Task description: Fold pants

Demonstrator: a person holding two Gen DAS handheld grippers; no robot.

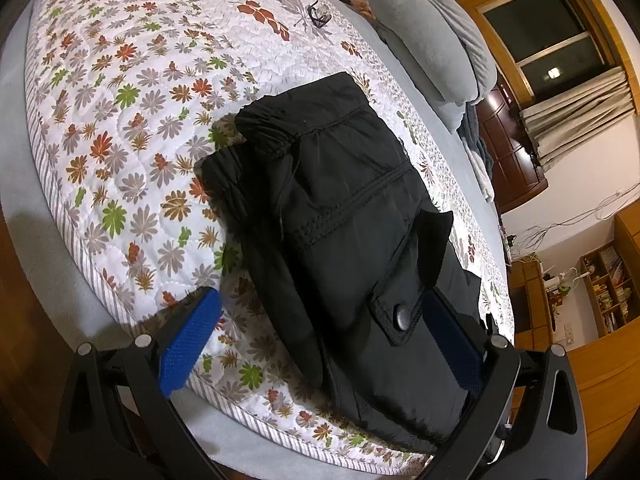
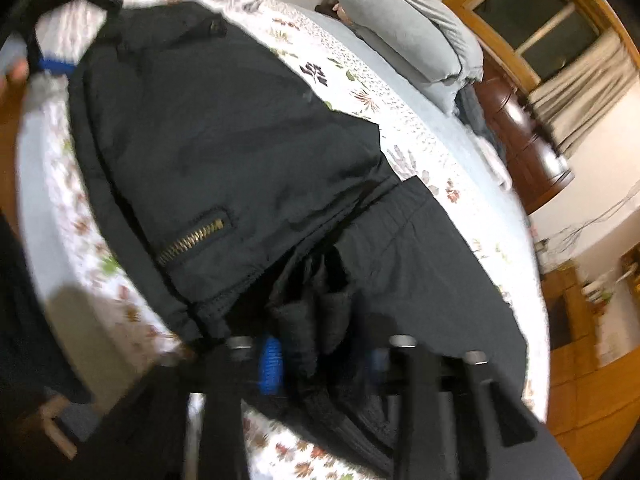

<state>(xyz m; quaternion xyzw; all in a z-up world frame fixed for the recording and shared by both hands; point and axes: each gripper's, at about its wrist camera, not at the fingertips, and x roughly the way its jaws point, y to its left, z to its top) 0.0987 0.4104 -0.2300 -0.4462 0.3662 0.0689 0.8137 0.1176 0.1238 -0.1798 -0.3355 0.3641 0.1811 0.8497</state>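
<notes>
Was a home bedroom: bed point(image 1: 44, 216) w/ floral quilted cover point(image 1: 132, 92), grey pillows point(image 1: 424, 40) at far edge, wood-framed window point(image 1: 536, 28) w/ curtain point(image 1: 576, 124), dark wood dresser point(image 1: 508, 152), bookshelf point(image 1: 608, 284) along wall, wood floor point(image 1: 600, 392).

The black pants point(image 2: 224, 152) lay bunched on the floral quilt point(image 2: 432, 152), their brass zipper point(image 2: 192, 240) on the near-left part of the heap. At the pants' near edge, the right gripper point(image 2: 324, 364) stood part open with dark cloth between its blue pads point(image 2: 271, 364). Beyond the pants sat a grey pillow point(image 2: 404, 28).
</notes>
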